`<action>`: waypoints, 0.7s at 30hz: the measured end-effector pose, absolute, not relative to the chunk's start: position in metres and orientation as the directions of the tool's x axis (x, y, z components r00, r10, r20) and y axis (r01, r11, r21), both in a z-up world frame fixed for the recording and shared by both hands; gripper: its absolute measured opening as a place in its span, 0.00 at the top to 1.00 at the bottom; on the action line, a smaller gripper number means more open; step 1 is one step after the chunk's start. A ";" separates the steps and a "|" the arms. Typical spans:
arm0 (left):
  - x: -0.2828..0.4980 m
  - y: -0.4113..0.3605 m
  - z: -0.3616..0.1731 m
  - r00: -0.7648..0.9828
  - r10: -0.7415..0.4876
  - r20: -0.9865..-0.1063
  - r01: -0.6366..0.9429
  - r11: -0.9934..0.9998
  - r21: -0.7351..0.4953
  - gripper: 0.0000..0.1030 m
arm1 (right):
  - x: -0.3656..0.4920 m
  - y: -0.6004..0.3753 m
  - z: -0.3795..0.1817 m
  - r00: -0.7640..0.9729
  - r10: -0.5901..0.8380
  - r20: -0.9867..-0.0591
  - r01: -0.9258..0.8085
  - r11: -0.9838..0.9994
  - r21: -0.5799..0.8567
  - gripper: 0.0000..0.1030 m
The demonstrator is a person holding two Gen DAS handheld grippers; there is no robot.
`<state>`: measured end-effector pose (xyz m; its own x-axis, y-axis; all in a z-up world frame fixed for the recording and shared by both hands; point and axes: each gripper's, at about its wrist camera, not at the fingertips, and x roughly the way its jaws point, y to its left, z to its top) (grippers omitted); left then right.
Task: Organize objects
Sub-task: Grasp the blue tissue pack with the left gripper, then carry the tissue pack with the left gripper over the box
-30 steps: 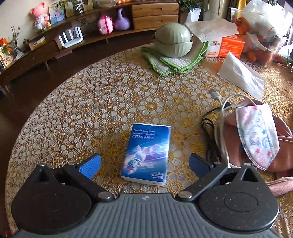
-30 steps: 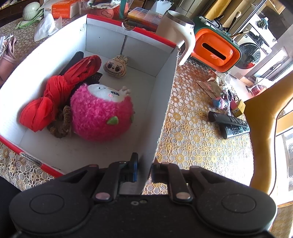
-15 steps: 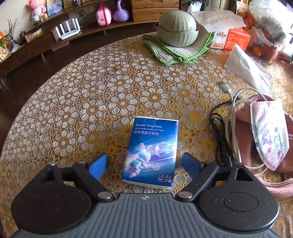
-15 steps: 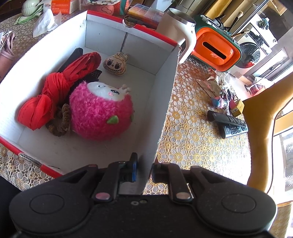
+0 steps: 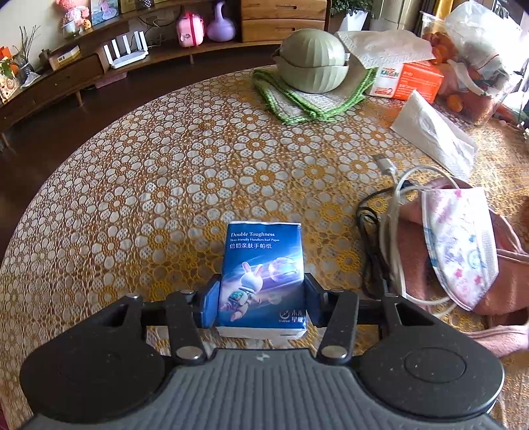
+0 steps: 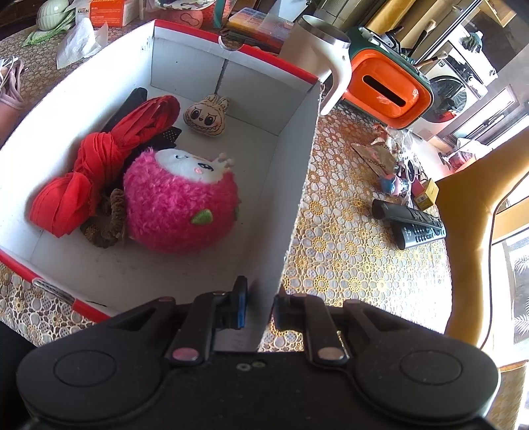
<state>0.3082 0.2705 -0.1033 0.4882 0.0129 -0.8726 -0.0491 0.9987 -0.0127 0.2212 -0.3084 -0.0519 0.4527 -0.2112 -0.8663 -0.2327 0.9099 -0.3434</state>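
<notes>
Left claw is closing around a blue rectangular tissue packet lying flat on the lace-covered surface, long axis toward 12 o'clock, pads at 9 and 3; right claw clamps the white cardboard box wall

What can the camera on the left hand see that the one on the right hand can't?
Only the left view shows the blue tissue pack with the left gripper closing around it, and a face mask.

Only the right view shows the right gripper clamped on the wall of the white box, with a pink plush toy inside.

Both show the green bowl and orange carton.
</notes>
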 end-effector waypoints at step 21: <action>0.233 0.184 -0.022 0.557 -0.079 -0.827 0.091 0.995 -0.034 0.52 | 0.215 -0.319 -0.051 0.491 -0.146 -0.859 -0.242 0.924 -0.296 0.89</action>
<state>0.2332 0.1837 -0.0222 0.5569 -0.0792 -0.8268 0.0907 0.9953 -0.0342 0.2154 -0.3186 -0.0506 0.4913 -0.1463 -0.8586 -0.2421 0.9240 -0.2960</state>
